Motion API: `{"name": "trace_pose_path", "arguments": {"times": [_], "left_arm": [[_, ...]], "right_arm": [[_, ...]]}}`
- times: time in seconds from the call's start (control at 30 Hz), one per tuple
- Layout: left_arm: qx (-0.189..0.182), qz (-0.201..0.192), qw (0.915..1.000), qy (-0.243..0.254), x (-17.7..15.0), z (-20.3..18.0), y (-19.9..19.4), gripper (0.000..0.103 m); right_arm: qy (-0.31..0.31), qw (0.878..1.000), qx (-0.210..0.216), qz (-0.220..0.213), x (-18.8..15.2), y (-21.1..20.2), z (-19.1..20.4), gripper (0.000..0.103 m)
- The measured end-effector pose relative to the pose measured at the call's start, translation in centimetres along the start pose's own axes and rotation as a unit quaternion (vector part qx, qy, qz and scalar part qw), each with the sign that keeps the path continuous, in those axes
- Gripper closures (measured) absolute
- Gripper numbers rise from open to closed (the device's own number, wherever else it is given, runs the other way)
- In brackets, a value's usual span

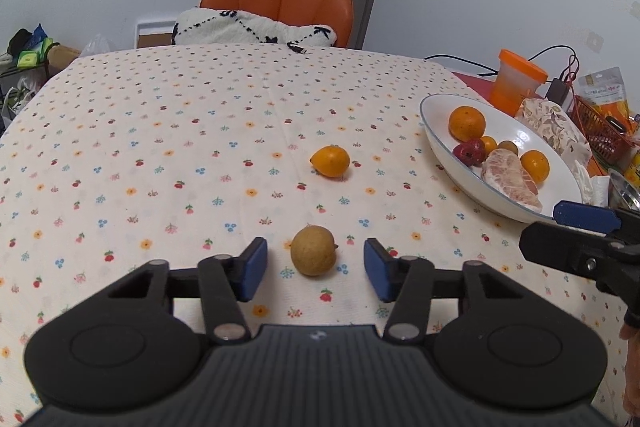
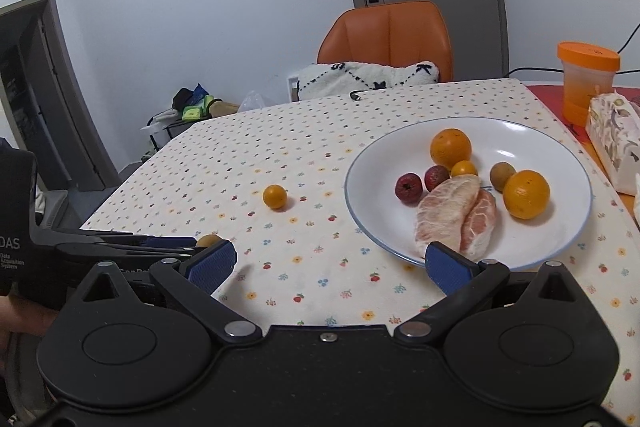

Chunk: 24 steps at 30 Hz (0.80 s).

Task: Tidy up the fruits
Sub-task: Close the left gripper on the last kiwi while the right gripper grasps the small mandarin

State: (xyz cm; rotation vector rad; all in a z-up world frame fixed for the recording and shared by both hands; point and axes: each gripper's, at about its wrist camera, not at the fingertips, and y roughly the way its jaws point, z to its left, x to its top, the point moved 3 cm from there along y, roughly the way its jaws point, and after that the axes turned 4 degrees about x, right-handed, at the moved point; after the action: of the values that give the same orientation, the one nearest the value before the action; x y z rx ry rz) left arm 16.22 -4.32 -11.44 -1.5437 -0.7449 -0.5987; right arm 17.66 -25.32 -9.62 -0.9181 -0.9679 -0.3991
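1. My left gripper (image 1: 315, 269) has its two blue pads spread apart, one on each side of a small brownish-green fruit (image 1: 313, 250). Neither pad touches it. I judge this is the line-up for a pinch.
2. That fruit sits on the flowered tablecloth (image 1: 160, 147), near me and roughly centred between the pads.
3. Farther away and slightly right lies a small orange fruit (image 1: 330, 161), also loose on the cloth.
4. My right gripper (image 2: 328, 265) is likewise released and holds nothing. It hovers at the near rim of the white plate (image 2: 520, 131), probably waiting its turn.
5. The plate, at the right, already holds two oranges, two small red fruits, a small orange one, a brownish one and peeled pomelo segments (image 2: 452, 215).
6. By my reading, two fruits remain to collect.
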Motion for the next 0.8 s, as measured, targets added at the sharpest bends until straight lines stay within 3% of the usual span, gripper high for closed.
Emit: {"name": "trace_pose_path", "arguments": {"times": [0.03,0.07,0.1,0.6,0.8], "left_arm": [[0.001,0.0,1.0,0.001,0.0,0.1,0.0,0.065],[0.003,0.002,1.0,0.0,0.1,0.3,0.1,0.078],[0.001,0.004,1.0,-0.003,0.1,0.5,0.1,0.08],[0.026,-0.016,0.9989,-0.036,1.0,4.4,-1.7,0.08],[0.04,-0.022,0.9977,-0.051,1.2,6.0,-1.9,0.08]], "right_arm": [[-0.001,1.0,0.001,0.0,0.0,0.1,0.1,0.0],[-0.003,1.0,0.002,0.001,0.1,0.3,0.2,0.0],[-0.005,1.0,0.004,0.001,0.2,0.5,0.3,0.001],[-0.035,0.998,0.044,0.009,1.4,4.0,3.3,0.02],[-0.052,0.998,0.039,0.017,2.1,5.5,4.3,0.029]]}}
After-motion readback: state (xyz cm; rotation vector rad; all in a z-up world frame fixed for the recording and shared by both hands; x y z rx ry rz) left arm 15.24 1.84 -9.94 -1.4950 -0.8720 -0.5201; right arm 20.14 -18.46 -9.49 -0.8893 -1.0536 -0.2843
